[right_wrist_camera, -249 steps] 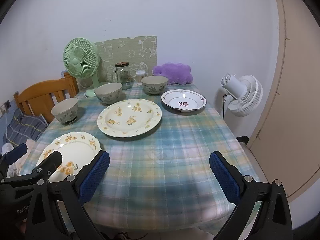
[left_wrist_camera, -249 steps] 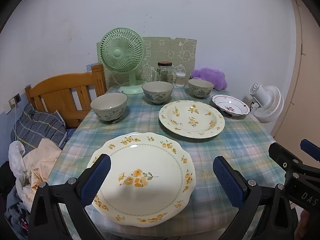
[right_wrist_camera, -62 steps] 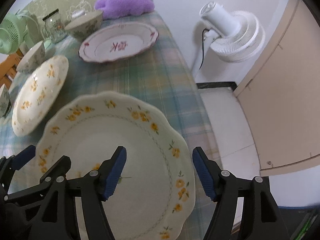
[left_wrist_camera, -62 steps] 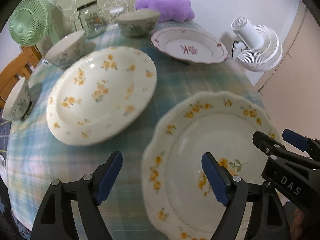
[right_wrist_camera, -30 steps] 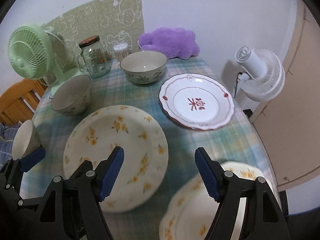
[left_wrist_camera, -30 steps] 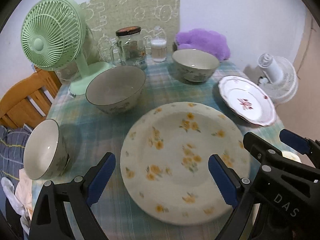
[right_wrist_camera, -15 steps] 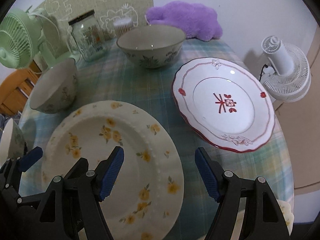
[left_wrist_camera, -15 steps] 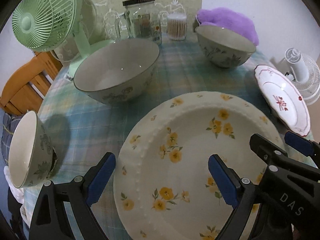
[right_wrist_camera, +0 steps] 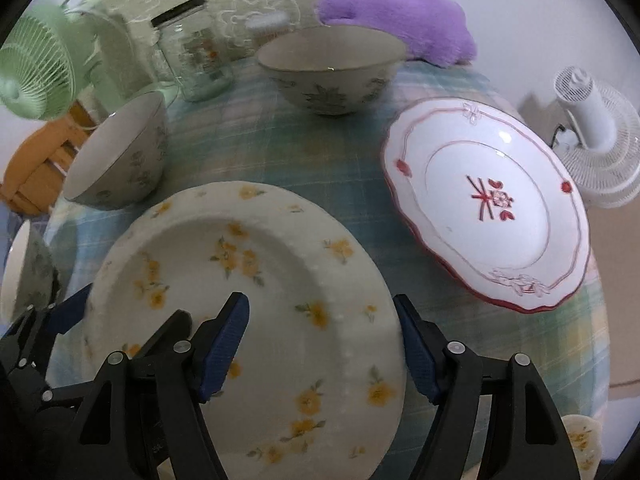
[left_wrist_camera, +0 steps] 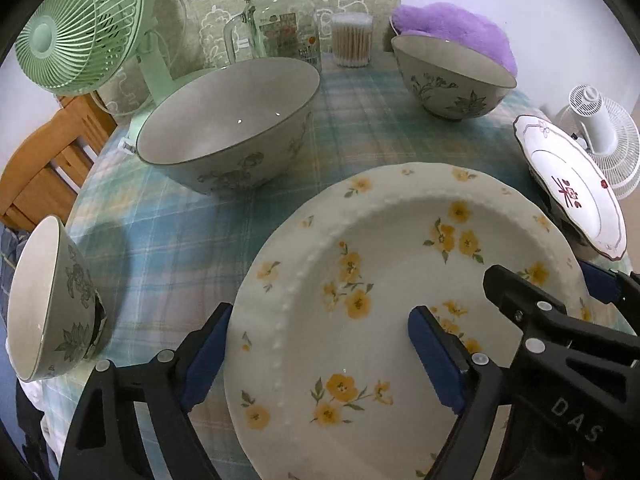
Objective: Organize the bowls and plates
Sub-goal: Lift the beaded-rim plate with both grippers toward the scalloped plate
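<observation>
A round yellow-flowered plate [left_wrist_camera: 400, 300] [right_wrist_camera: 248, 292] lies on the checked tablecloth. My left gripper [left_wrist_camera: 320, 352] is open and straddles its left rim. My right gripper [right_wrist_camera: 322, 344] is open and straddles its right rim. A red-trimmed white plate [right_wrist_camera: 488, 208] [left_wrist_camera: 576, 188] lies to the right. Three grey floral bowls stand around: one at the far left [left_wrist_camera: 44, 300], one in the middle [left_wrist_camera: 228, 120] [right_wrist_camera: 116, 156], one at the back [left_wrist_camera: 452, 76] [right_wrist_camera: 332, 68]. A scalloped yellow-flowered plate [right_wrist_camera: 580, 444] shows at the near right edge.
A green fan [left_wrist_camera: 80, 28], a glass jar [left_wrist_camera: 280, 20], a cotton-swab tub [left_wrist_camera: 352, 40] and a purple plush [right_wrist_camera: 400, 16] stand at the table's back. A white fan [right_wrist_camera: 600, 140] is off the right side. A wooden chair [left_wrist_camera: 44, 168] is at left.
Both grippers have moved forward and down to the round flowered plate, and now straddle its opposite rims. The scalloped plate, set down earlier, stays at the near right.
</observation>
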`<state>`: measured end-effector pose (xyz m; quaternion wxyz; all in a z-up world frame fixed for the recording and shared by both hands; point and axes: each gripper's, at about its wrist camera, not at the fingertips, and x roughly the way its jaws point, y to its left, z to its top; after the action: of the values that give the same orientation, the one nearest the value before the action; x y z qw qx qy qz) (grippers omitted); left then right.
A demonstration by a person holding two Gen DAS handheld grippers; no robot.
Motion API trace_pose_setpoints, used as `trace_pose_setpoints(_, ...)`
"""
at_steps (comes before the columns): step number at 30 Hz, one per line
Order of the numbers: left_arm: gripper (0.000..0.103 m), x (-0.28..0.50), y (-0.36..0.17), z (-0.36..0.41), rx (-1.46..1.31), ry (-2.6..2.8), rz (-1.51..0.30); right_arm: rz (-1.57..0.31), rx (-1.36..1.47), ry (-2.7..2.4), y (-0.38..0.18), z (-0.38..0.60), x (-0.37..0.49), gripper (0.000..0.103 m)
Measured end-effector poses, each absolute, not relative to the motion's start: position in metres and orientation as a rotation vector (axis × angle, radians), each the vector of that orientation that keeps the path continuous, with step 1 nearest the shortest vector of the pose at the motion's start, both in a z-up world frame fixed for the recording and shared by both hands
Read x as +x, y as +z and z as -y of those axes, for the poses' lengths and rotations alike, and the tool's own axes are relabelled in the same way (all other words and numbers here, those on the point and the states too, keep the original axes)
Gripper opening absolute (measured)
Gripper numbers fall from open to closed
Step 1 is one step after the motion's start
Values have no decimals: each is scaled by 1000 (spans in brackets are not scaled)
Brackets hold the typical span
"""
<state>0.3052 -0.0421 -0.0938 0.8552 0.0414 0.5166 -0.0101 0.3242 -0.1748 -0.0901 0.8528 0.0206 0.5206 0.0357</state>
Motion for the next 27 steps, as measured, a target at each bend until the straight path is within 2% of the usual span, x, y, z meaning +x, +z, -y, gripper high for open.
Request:
trace_pose_setpoints(12, 86, 284, -89, 19, 32, -18, -1130, -1133, 44, 110, -84, 159, 306, 76)
trace_pose_setpoints(15, 81, 270, -88, 6, 25, -10, -1145, -1147, 43, 145, -84, 150, 294, 76)
trace_pose_setpoints(21, 80, 244, -88, -12, 30, -13, -1156, -1165, 22, 181, -86, 132, 266, 75)
trace_pose_setpoints(23, 76, 238, -88, -19, 13, -17, -1149, -1176, 37, 187, -87, 130, 261, 75)
trace_pose_setpoints(25, 70, 235, -87, -22, 20, -18, -1135, -1180, 55, 180, -89, 132, 257, 72)
trace_pose_setpoints(27, 69, 235, -88, -20, 38, -17, -1131, -1177, 47, 163, -89, 134, 255, 63)
